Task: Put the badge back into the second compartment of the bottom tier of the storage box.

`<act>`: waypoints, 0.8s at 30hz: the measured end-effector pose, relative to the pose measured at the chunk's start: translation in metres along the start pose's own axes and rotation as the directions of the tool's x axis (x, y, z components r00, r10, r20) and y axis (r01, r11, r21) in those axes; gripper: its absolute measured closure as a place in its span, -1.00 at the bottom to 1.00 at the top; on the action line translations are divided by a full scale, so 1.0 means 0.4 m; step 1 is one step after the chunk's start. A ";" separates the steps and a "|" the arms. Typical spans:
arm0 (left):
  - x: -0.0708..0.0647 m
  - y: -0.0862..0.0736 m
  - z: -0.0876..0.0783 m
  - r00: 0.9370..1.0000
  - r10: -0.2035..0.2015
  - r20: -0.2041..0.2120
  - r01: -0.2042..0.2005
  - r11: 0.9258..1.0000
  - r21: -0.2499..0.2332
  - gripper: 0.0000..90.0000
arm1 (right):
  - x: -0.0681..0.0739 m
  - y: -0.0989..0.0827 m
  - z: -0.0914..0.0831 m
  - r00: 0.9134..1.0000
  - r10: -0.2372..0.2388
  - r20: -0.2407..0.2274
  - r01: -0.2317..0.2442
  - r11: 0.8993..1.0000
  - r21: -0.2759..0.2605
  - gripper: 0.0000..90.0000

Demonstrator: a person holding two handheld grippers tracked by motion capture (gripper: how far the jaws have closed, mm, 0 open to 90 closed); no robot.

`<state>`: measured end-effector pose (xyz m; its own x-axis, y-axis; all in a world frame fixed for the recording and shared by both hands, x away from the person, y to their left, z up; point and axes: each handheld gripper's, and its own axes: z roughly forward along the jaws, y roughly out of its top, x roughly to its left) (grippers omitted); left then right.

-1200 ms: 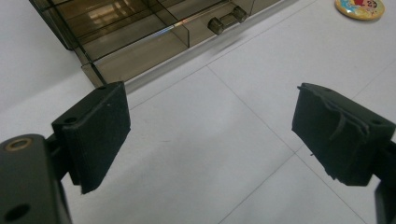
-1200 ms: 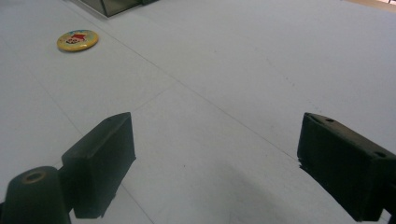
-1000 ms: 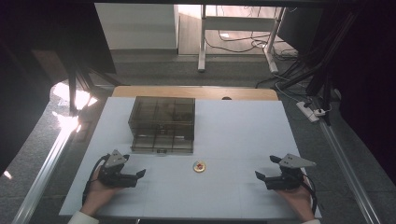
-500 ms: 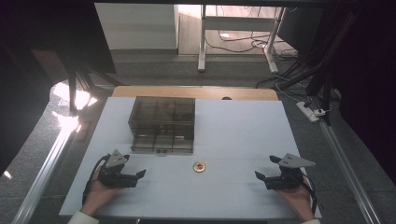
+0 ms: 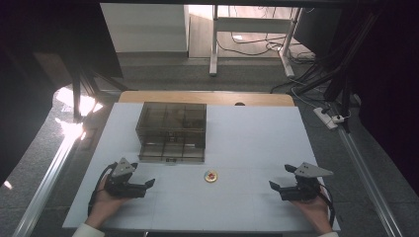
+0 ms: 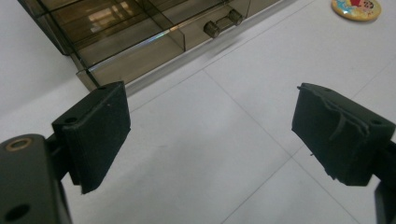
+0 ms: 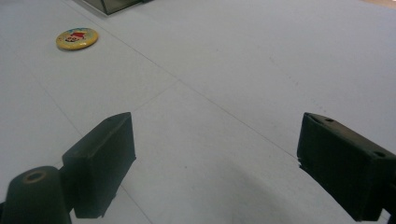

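Observation:
A smoky see-through drawer box stands on the white table, left of centre; its small knobs face me in the left gripper view. A little round yellow badge lies flat in front of the box, also seen as the badge far left and the badge top right. My left gripper rests open near the table's front left, nothing between its jaws. My right gripper rests open at the front right, jaws wide and empty.
A wooden strip runs along the table's far edge. Beyond it stand a white desk frame and cables on the floor. A metal rail flanks the table's left side.

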<state>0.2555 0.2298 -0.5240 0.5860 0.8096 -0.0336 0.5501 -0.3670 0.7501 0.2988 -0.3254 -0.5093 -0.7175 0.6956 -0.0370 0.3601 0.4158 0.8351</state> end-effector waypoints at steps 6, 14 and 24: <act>-0.007 0.018 0.004 1.000 0.008 0.008 -0.008 1.000 -0.010 -0.74 | 0.001 0.001 0.002 1.000 0.001 -0.010 -0.001 1.000 -0.005 -0.75; -0.017 0.045 0.013 1.000 0.023 0.021 -0.023 1.000 -0.015 -0.74 | 0.003 0.001 0.003 1.000 -0.001 -0.011 0.001 1.000 -0.002 -0.75; -0.035 0.083 0.027 0.998 0.047 0.049 -0.046 0.999 -0.020 -0.74 | 0.004 0.002 0.005 1.000 -0.003 -0.010 0.003 1.000 0.003 -0.75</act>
<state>0.2719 0.2014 -0.5058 0.6393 0.7684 -0.0307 0.5105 -0.3942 0.7642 0.2990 -0.3227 -0.5099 -0.7241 0.6889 -0.0339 0.3599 0.4193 0.8335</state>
